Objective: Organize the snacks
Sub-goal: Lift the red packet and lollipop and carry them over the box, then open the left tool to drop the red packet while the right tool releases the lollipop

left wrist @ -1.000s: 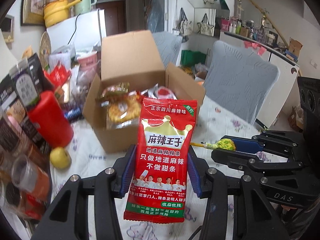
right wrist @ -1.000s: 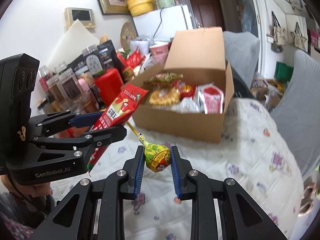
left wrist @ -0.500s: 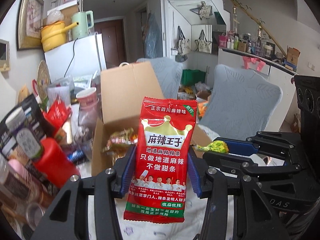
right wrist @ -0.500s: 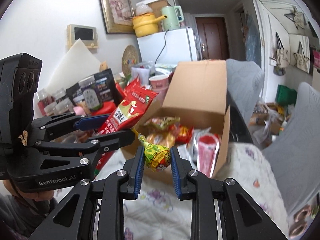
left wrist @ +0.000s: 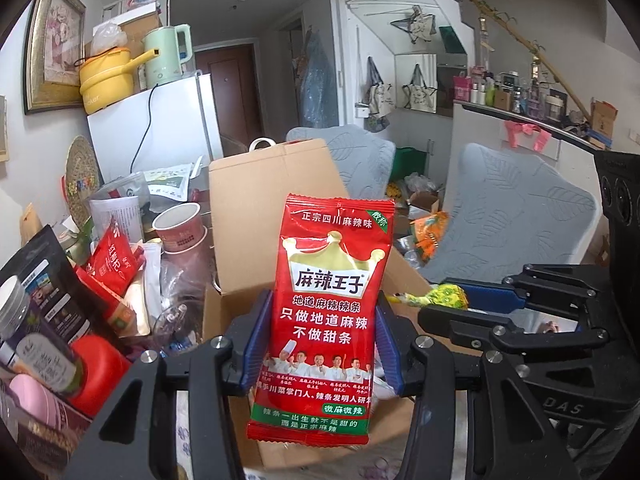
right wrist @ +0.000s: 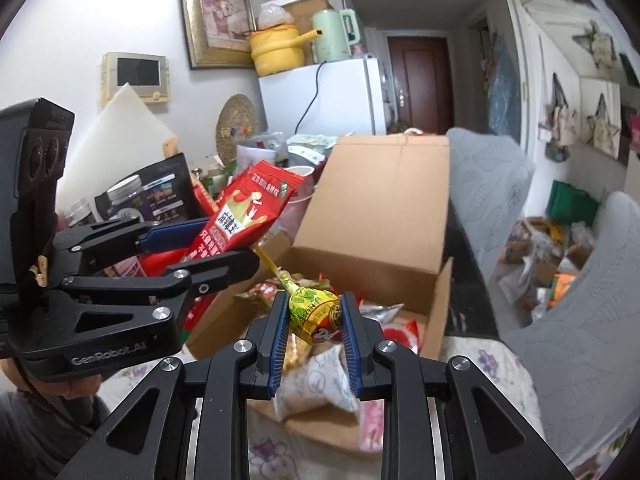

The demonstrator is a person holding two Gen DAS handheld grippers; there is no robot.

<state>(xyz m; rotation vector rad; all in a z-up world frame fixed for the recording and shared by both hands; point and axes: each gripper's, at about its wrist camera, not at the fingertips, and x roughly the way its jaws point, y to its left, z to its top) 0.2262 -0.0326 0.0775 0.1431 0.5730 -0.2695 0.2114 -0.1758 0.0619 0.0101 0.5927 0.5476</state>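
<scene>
A red snack packet (left wrist: 326,312) is clamped upright between the blue pads of the left tongs (left wrist: 320,344), which are closed onto its two side edges. In the right wrist view the right tongs (right wrist: 314,326) are seen closed on the wrapped head of a yellow-green lollipop (right wrist: 314,312), its stick pointing up and away toward the left tongs (right wrist: 216,248). Only the left wrist view shows the packet's printed front; from the right wrist view the packet (right wrist: 240,216) is seen slanted and edge-on. Just beyond and below both tongs stands an open cardboard box (right wrist: 380,208) on the cloth-covered bench (right wrist: 492,364), its flap raised. The bagged snacks (right wrist: 320,380) inside are visible in the right wrist view alone; in the left wrist view the box (left wrist: 256,200) interior is hidden behind the packet. Left of the left tongs, jars and pouches (left wrist: 52,304) are crowded. Farther off stands a white fridge (left wrist: 160,128).
</scene>
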